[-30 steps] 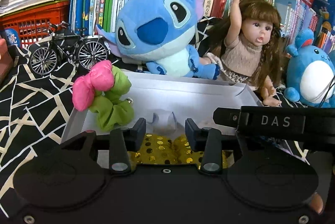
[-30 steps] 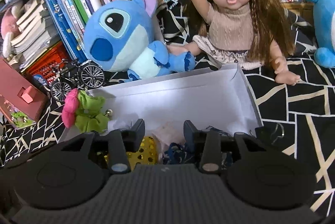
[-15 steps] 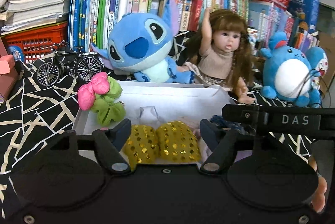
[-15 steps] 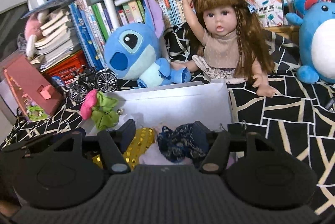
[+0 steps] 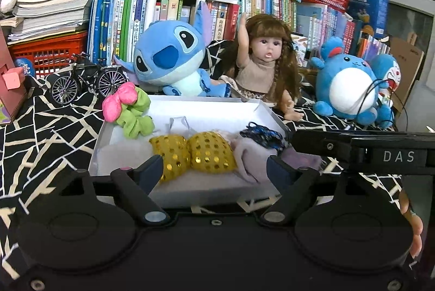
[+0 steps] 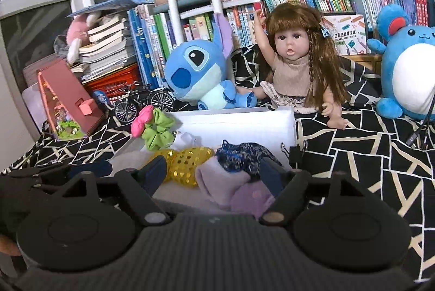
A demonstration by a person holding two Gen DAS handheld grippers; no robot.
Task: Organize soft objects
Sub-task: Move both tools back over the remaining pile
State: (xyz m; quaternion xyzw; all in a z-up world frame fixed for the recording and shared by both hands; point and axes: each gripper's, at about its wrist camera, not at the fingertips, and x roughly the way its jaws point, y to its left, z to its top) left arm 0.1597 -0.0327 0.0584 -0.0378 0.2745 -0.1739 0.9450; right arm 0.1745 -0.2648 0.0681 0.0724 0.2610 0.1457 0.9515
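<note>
The left tongs (image 5: 214, 171) point forward and a little downward, their jaws spread wide and gripping nothing; they have just been opening. The right tongs (image 6: 213, 172) sit at much the same tilt, jaws likewise apart and empty, also just opened further. In the left wrist view, the right tongs' black bar crosses at the right edge, and fingertips (image 5: 414, 231) curl beside the body.

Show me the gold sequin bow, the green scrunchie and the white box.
gold sequin bow (image 5: 210, 155), left wrist view, on its right lobe
green scrunchie (image 5: 136, 125), left wrist view, on its lower folds
white box (image 6: 244, 125), right wrist view, on its far inner wall
</note>
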